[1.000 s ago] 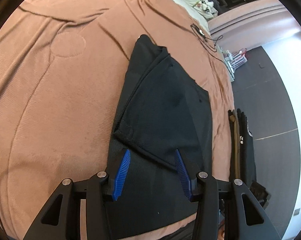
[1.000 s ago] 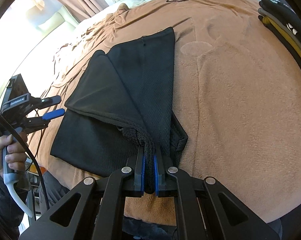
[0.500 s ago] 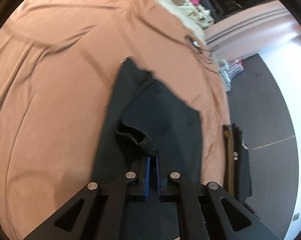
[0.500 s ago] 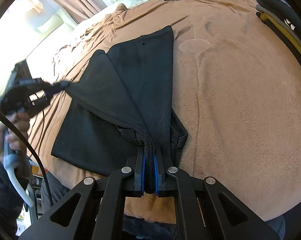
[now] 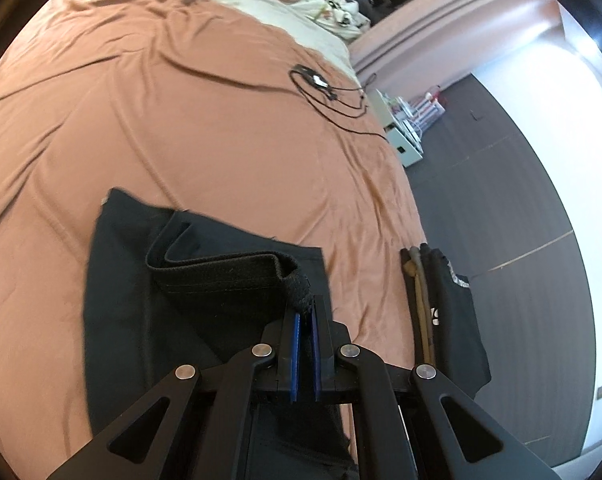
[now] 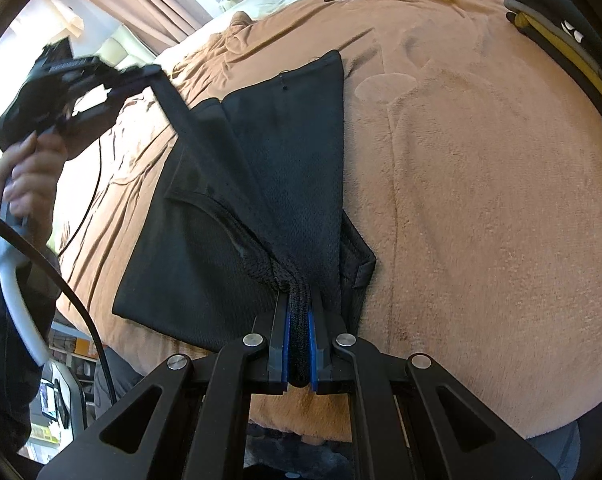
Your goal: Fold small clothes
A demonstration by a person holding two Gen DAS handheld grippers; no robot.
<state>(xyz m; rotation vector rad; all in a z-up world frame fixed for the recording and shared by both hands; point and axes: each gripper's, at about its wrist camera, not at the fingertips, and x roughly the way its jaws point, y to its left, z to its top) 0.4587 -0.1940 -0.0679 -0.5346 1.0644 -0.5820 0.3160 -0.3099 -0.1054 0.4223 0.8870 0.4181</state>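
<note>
Fold in progress: waistband held at both corners, one corner lifted.

The left gripper (image 5: 305,320) is clamped on one corner of the elastic waistband (image 5: 221,272) of the black shorts (image 6: 205,264), and that corner is raised clear of the brown blanket (image 6: 481,200); the right gripper (image 6: 299,344) is clenched on the opposite corner, low at the near bed edge. The step in hand is judged to be the fold of the waistband end over the body of the garment. A carry toward 12 o'clock and a level lay-down onto the hem are called for next. Open blanket is available at 12 and 3 o'clock in the right wrist view; a stack of folded clothes (image 5: 441,312) lies at 3 o'clock in the left wrist view, and a black cable (image 5: 333,96) at 12 o'clock, well apart.
</note>
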